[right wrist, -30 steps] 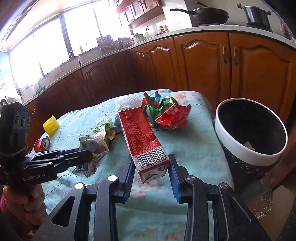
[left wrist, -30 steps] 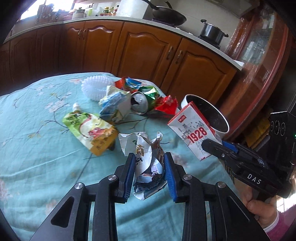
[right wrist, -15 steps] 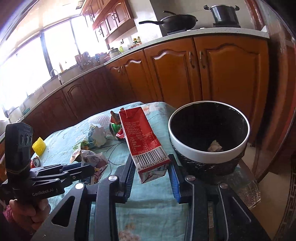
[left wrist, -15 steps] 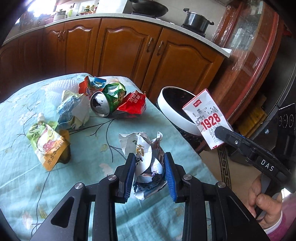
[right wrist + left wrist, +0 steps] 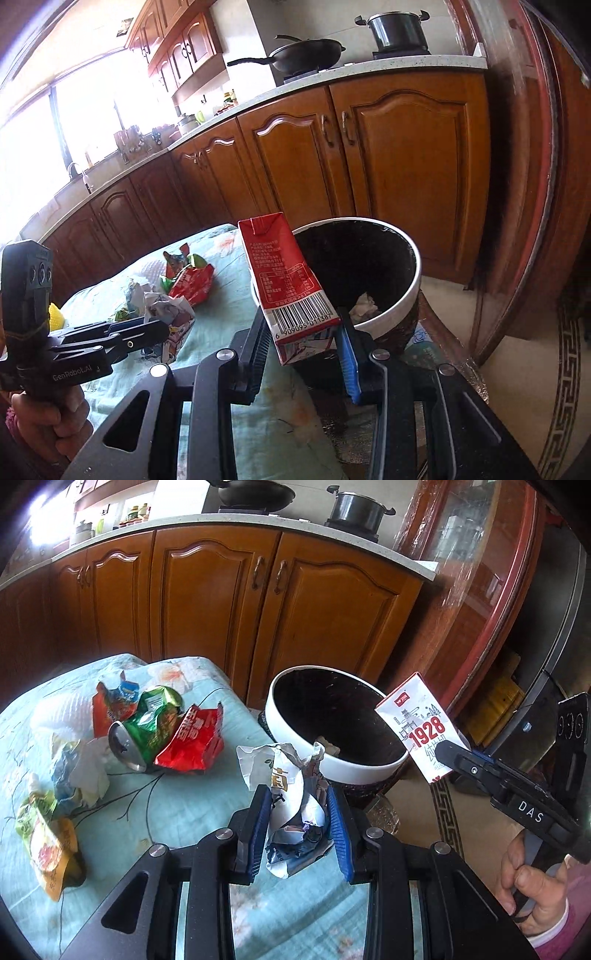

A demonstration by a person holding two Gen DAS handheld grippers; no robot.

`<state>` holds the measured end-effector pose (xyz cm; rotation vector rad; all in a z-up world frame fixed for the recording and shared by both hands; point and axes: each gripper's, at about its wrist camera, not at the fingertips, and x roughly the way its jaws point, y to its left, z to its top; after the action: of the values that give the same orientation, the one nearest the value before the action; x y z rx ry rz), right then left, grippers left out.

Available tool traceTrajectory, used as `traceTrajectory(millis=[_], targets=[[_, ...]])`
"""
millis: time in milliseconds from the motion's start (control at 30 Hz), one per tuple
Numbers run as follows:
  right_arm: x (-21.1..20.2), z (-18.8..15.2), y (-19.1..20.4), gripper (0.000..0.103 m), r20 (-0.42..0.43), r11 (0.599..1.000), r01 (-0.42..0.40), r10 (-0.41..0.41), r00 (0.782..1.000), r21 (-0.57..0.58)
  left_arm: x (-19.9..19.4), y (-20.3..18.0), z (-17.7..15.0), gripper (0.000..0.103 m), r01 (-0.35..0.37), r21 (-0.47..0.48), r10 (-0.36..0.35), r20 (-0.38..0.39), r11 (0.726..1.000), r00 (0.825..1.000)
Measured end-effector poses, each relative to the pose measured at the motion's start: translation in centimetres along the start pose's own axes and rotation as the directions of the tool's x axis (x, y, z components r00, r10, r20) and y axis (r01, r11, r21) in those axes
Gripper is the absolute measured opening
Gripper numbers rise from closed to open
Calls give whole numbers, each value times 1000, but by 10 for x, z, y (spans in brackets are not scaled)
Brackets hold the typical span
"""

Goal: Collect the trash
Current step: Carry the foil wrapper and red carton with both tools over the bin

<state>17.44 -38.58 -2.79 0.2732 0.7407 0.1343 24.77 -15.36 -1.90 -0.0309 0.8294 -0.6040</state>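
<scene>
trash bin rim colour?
White rim on the trash bin, black liner inside. Clearest in the right wrist view.

A crumpled white wrapper (image 5: 291, 801) is pinched between blue pads, above the table's (image 5: 177, 812) edge; a red-and-white carton (image 5: 291, 288) marked 1928 is clamped at its base, tilted, over the rim of the bin (image 5: 332, 768); the bin is round, white-rimmed, black inside, with a pale scrap at the bottom; a dented can (image 5: 127, 746), red bag (image 5: 192, 742), green bag (image 5: 159, 716) and yellow-green pouch (image 5: 48, 845) lie on the table.
</scene>
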Motion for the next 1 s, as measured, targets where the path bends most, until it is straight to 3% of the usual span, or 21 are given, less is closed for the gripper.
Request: traceTrajectory(millis=[500,1000], targets=[[34,37,-42,35,-53,999,50,-51,997,-6,87,-21,65,31,44,39,-43,-32,998,999],[73,56,-62,35,-157,1000,25,-23,987,10,150,-34,98,35,10,61,-4,-102,998,995]])
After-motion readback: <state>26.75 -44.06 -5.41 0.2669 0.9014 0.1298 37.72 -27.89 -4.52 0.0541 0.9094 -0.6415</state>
